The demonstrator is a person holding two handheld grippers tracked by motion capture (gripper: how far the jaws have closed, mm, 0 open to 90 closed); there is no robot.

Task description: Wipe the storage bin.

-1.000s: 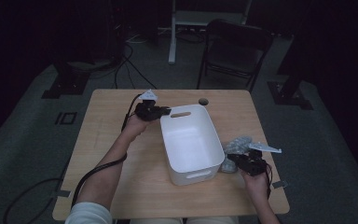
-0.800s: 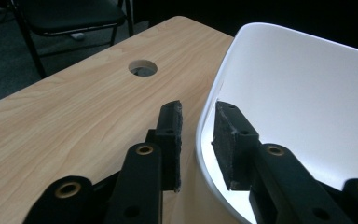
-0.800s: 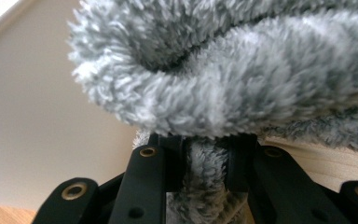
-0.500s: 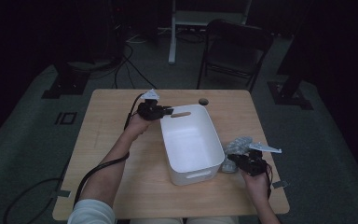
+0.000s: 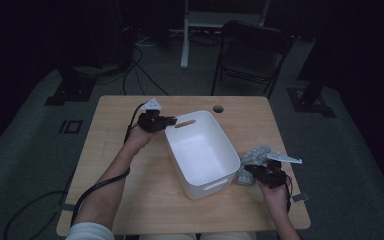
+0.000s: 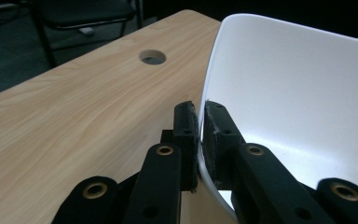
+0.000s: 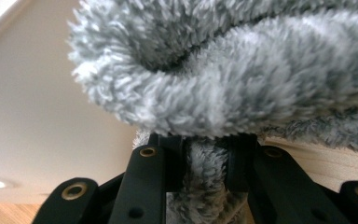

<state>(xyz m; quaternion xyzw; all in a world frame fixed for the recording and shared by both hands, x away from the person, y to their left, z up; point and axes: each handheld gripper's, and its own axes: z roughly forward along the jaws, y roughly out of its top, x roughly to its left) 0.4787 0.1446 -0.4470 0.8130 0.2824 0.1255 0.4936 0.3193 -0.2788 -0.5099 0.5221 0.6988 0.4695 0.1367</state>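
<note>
Nearest us, our right gripper [image 5: 254, 170] pinches the soft, light grey fleece cloth [image 5: 252, 159] lying beside the white bin [image 5: 200, 155], while farther off our left gripper [image 5: 172, 120] clamps the bin's thin, stiff, likely slippery rim.

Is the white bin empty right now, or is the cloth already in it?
Empty. The bin shows a bare white floor from above; the grey cloth lies outside on the table beside it, pinched in the right tongs.
</note>
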